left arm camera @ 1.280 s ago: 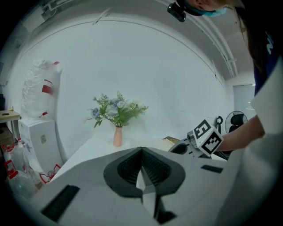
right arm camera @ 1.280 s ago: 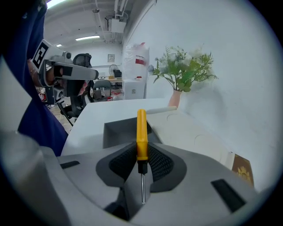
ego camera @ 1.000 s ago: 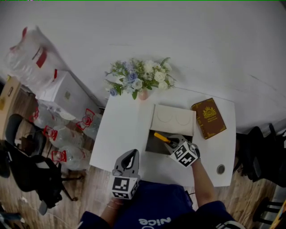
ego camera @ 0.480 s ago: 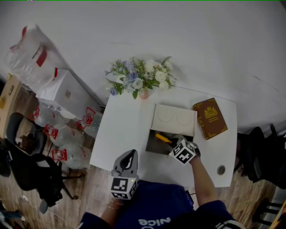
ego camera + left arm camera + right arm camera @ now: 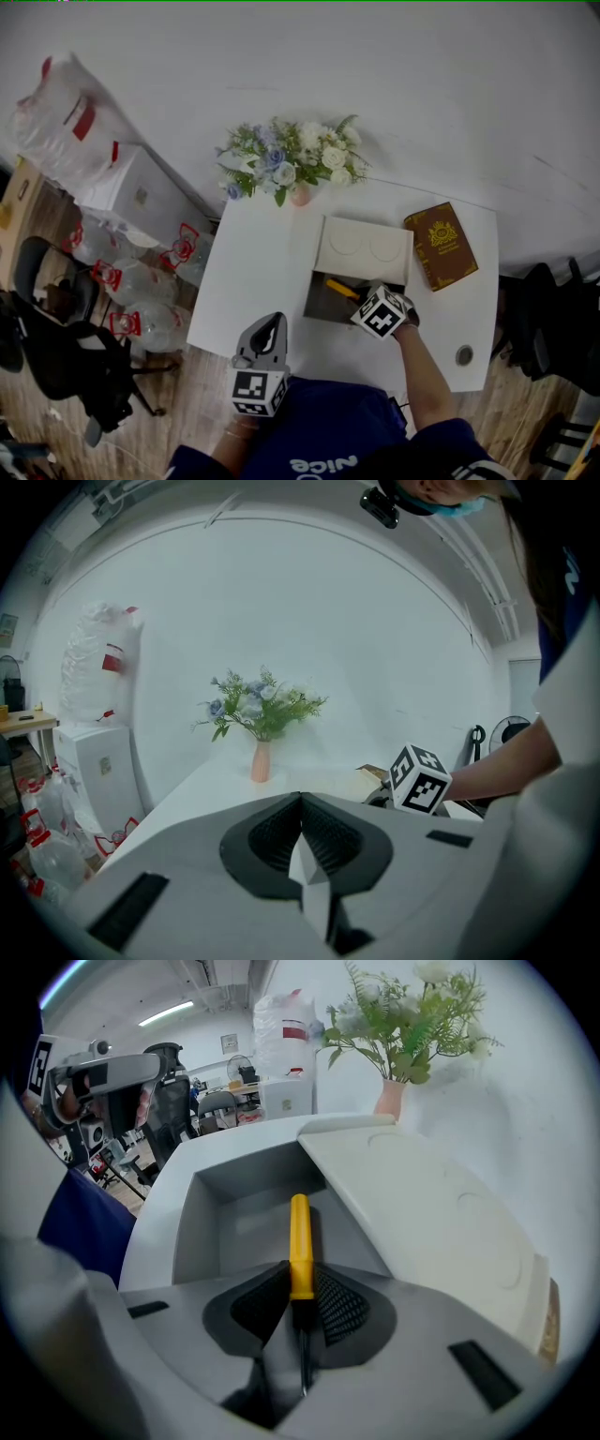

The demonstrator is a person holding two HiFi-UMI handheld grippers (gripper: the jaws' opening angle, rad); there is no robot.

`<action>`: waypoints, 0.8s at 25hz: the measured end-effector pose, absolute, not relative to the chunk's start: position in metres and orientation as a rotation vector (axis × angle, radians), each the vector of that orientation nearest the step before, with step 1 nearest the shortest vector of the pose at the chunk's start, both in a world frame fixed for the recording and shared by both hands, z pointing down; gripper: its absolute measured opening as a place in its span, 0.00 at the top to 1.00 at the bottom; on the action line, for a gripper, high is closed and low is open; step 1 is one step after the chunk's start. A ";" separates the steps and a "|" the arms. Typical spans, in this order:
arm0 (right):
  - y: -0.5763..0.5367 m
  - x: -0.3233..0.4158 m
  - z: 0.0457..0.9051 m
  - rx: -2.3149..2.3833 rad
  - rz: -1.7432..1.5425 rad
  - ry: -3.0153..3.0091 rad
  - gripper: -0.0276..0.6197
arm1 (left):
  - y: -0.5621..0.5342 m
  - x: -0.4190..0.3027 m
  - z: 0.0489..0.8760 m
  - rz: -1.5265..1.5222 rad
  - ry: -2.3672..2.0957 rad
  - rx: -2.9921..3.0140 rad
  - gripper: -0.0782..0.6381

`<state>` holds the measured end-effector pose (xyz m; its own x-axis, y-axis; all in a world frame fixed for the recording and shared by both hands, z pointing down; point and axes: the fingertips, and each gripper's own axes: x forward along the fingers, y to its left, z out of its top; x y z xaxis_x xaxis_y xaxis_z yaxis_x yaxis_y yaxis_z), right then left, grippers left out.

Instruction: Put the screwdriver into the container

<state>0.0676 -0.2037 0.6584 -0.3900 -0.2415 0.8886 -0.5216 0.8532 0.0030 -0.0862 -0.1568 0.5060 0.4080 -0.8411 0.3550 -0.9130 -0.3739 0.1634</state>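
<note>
The screwdriver [image 5: 300, 1241] has a yellow handle and a dark shaft. My right gripper [image 5: 300, 1288] is shut on it at the handle's base, with the handle pointing out over the open grey container [image 5: 239, 1218]. In the head view the screwdriver [image 5: 341, 289] and right gripper [image 5: 367, 306] are over the container's [image 5: 323, 302] dark inside, near its front edge. The container's lid [image 5: 366, 248] stands folded back behind it. My left gripper [image 5: 267, 337] hangs off the table's near edge, shut with nothing in it [image 5: 302, 841].
A white table [image 5: 253, 272] carries a vase of flowers [image 5: 291, 169] at the back, a brown book [image 5: 439, 246] at the right and a small round hole [image 5: 463, 354] near the front right. Water bottles [image 5: 141, 291], a white box and chairs stand at the left.
My right gripper with the screwdriver has shifted slightly back and down into the container's opening. The left gripper has barely moved.
</note>
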 end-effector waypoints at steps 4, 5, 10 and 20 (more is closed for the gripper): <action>-0.204 0.068 0.659 0.571 0.353 -1.977 0.80 | -0.159 -0.084 0.507 0.297 -1.513 2.342 0.87; -0.205 0.068 0.659 0.577 0.352 -1.974 0.79 | -0.159 -0.084 0.507 0.299 -1.512 2.344 0.87; -0.204 0.069 0.659 0.590 0.347 -1.969 0.78 | -0.158 -0.083 0.511 0.302 -1.505 2.341 0.87; -0.207 0.069 0.637 0.673 0.355 -2.032 0.72 | -0.161 -0.083 0.510 0.314 -1.492 2.359 0.87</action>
